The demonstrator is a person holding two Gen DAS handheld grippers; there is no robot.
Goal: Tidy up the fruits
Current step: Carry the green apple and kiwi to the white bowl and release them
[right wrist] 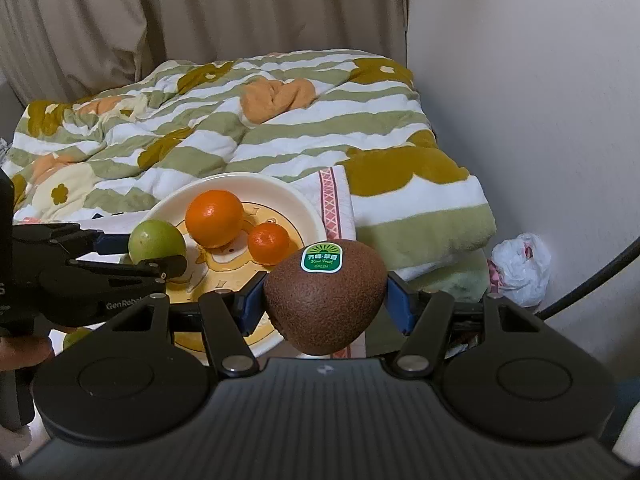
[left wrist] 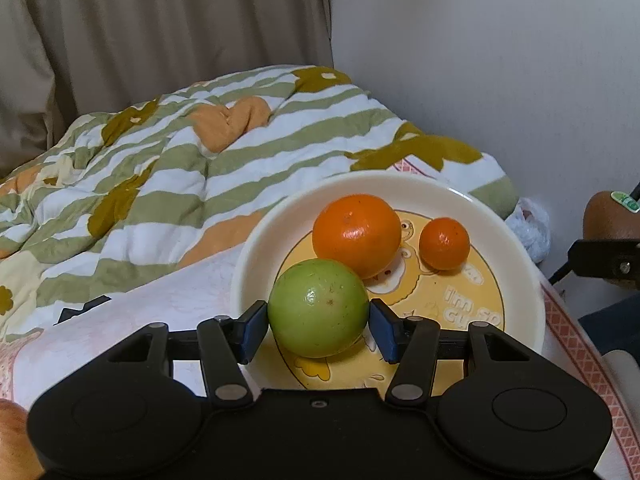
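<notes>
A cream plate (left wrist: 516, 264) with a yellow cartoon print sits on a pink-patterned cloth. On it lie a large orange (left wrist: 356, 234) and a small orange (left wrist: 444, 243). My left gripper (left wrist: 319, 326) is shut on a green round fruit (left wrist: 318, 308), held over the plate's near left part. In the right wrist view my right gripper (right wrist: 325, 300) is shut on a brown kiwi (right wrist: 326, 300) with a green sticker, held just right of the plate (right wrist: 308, 208). The left gripper (right wrist: 160, 258), green fruit (right wrist: 154, 240) and both oranges (right wrist: 214, 218) show there too.
A striped green, white and orange quilt (left wrist: 160, 184) lies behind the plate on the bed. A white wall (right wrist: 520, 100) stands at the right, curtains (right wrist: 160, 12) behind. A crumpled white plastic bag (right wrist: 520, 266) lies by the wall.
</notes>
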